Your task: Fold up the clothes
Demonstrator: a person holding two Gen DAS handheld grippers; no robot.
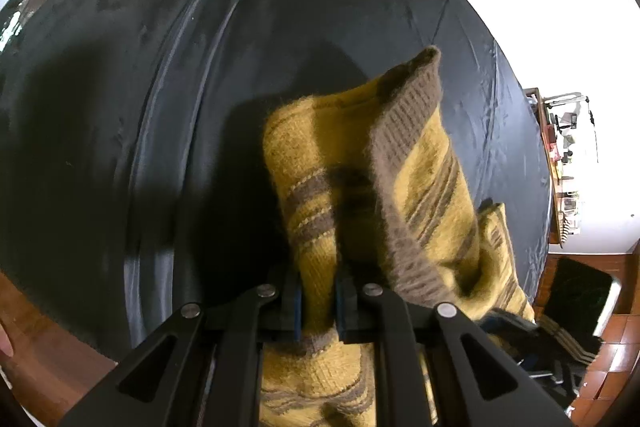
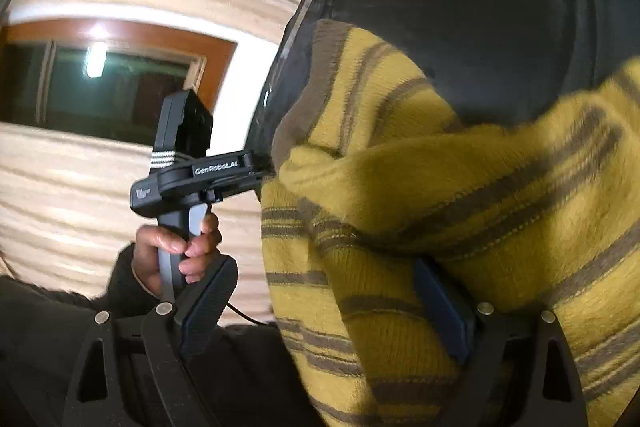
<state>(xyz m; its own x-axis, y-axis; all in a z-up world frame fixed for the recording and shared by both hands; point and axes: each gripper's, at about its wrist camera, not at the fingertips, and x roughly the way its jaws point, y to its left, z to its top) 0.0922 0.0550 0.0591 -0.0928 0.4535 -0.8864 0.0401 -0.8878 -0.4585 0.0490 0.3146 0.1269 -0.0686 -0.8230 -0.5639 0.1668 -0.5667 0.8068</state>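
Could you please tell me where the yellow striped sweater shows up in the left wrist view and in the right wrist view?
Left wrist view: the sweater fills the lower centre, a fold pinched in the left tongs.
Right wrist view: it covers the right half, draped over one pad of the open right tongs.
Shared landmark: the black cloth lying under the sweater appears in both views.

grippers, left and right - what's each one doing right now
Left gripper: closed on the yellow striped sweater.
Right gripper: open, sweater lying between its fingers, not pinched.
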